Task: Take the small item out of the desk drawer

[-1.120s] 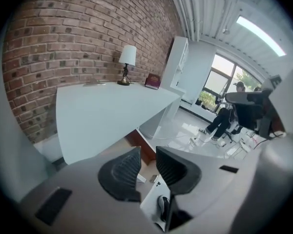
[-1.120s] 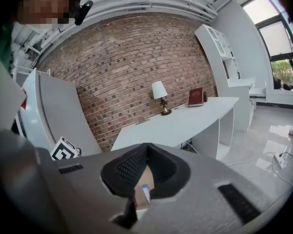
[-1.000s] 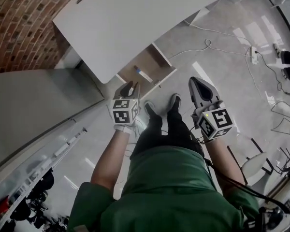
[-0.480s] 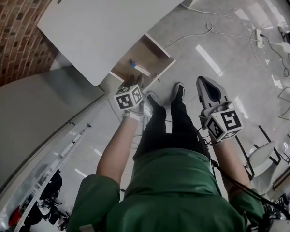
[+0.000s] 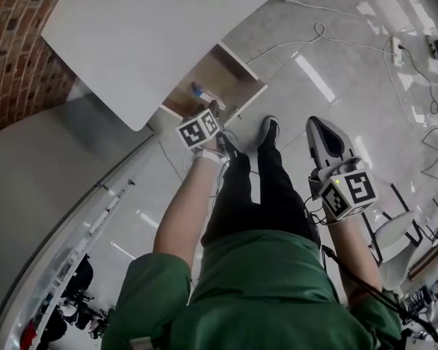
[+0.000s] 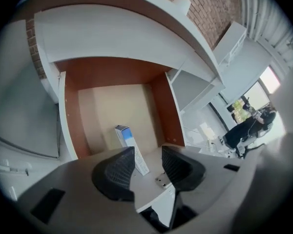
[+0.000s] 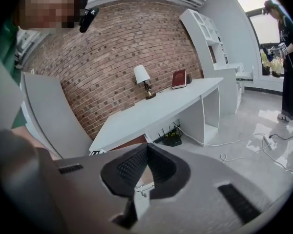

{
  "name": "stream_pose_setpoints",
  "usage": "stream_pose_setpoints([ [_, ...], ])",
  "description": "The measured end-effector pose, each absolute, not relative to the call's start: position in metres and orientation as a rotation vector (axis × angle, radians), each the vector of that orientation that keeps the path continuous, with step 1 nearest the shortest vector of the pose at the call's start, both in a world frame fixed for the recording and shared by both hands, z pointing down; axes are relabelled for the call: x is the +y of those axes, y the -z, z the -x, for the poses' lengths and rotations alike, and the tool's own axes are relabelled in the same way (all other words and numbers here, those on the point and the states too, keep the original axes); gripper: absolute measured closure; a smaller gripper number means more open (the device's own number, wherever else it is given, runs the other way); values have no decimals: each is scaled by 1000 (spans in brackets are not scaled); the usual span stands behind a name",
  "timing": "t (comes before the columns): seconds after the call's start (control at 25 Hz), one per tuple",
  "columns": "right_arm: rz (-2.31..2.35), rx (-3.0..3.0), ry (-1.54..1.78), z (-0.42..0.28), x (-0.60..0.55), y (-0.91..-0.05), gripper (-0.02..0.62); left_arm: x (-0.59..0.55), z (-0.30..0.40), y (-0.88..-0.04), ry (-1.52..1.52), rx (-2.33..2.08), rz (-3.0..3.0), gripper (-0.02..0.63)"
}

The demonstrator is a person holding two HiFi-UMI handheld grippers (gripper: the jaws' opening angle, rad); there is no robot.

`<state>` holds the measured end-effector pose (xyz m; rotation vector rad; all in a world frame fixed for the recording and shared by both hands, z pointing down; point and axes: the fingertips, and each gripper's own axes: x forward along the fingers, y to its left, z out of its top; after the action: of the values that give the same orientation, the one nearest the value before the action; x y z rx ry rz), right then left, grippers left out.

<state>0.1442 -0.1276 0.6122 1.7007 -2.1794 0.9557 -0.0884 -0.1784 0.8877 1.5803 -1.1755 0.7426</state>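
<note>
The desk drawer (image 5: 220, 86) stands pulled out from under the white desk (image 5: 153, 28). A small white box with a blue end (image 6: 129, 143) lies flat on its pale floor (image 6: 112, 108); in the head view the box (image 5: 199, 92) shows near the drawer's left side. My left gripper (image 6: 149, 167) hovers over the drawer's front edge, just short of the box. Its jaws are opening, with nothing between them. The left gripper (image 5: 214, 109) reaches forward from my left arm. My right gripper (image 5: 322, 125) hangs apart over the floor, and in its own view the right gripper (image 7: 146, 152) is shut and empty.
A lamp (image 7: 142, 77) and a red book (image 7: 179, 78) stand on the desk against the brick wall (image 7: 112, 43). Cables (image 5: 314, 39) trail over the floor. My shoes (image 5: 269, 131) are just before the drawer. Another person (image 7: 288, 57) stands far right by white shelves (image 7: 210, 33).
My left gripper has moved forward to the drawer's front edge and its jaws have parted. The right gripper has stayed shut, roughly where it was.
</note>
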Motion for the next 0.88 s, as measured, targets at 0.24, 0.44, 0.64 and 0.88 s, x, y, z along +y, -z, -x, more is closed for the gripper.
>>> stream_pose_setpoints([
  [0.24, -1722, -2150, -1012, -149, -131, -624, 592, -181, 91, -925, -727, -1213, -1444, 414],
  [0.44, -1694, -2131, -1037, -145, -128, -640, 592, -187, 97, -953, -722, -1238, -1367, 390],
  [0.64, -1689, -2110, -1076, -144, -122, -652, 592, -192, 99, -970, -756, -1251, -1351, 388],
  [0.88, -1663, -2106, -1060, -140, -119, -653, 592, -193, 104, -971, -730, -1235, -1357, 517],
])
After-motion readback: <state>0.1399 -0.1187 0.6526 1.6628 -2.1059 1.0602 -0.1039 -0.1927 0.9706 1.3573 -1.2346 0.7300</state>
